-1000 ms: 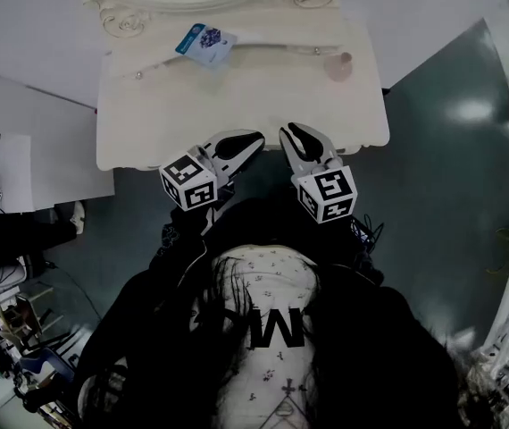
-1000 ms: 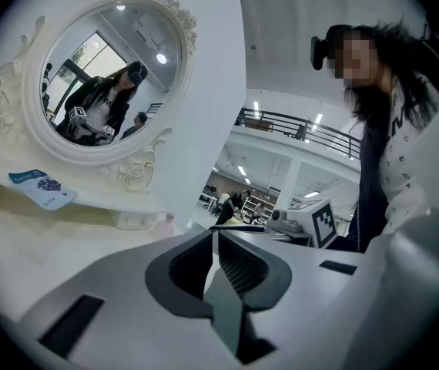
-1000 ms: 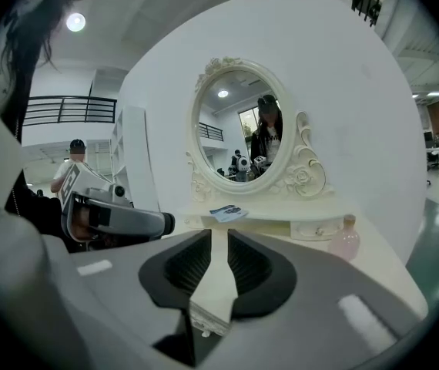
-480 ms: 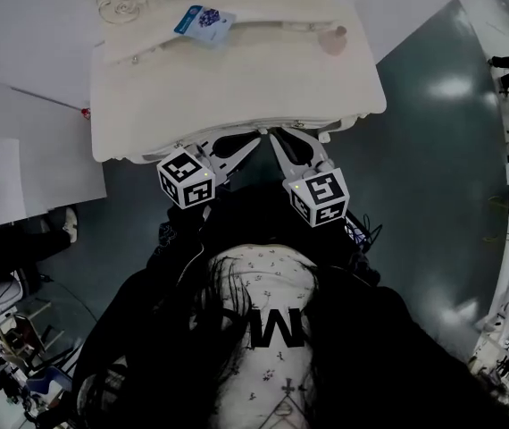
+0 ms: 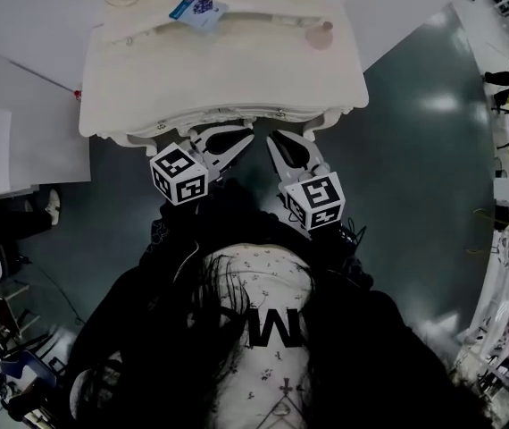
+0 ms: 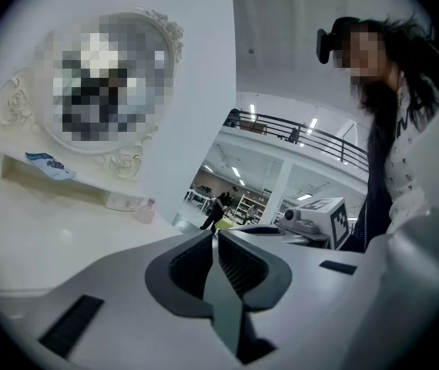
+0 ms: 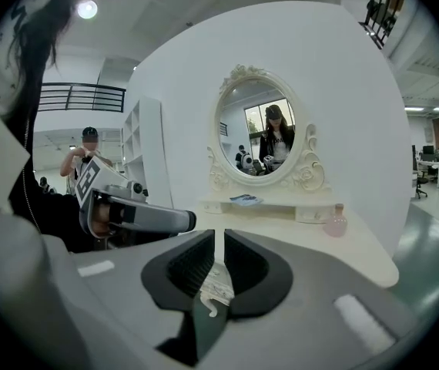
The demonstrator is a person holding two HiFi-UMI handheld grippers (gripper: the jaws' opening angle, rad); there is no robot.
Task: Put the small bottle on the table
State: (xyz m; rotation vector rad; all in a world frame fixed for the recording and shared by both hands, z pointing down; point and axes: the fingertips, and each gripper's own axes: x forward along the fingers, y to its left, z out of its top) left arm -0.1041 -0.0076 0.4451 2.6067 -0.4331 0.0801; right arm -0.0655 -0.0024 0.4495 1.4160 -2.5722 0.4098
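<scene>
The small pink bottle [image 5: 319,36] stands upright at the back right of the cream dressing table [image 5: 219,83], also in the left gripper view [image 6: 144,213] and the right gripper view [image 7: 335,220]. Both grippers hang side by side just off the table's front edge, well short of the bottle. My left gripper [image 5: 246,132] is shut with nothing in it, pads together [image 6: 214,233]. My right gripper [image 5: 274,138] has just been closing; a narrow slit remains between its pads [image 7: 219,233] and nothing is between them.
A blue-and-white packet [image 5: 198,10] lies on the low shelf under the oval mirror [image 7: 266,133]. White wall panels flank the table. Dark green floor lies below the grippers. A person stands far off in the hall [image 6: 221,206].
Both grippers have drawn back from over the table's front edge to the space before it. The bottle and packet have stayed where they were.
</scene>
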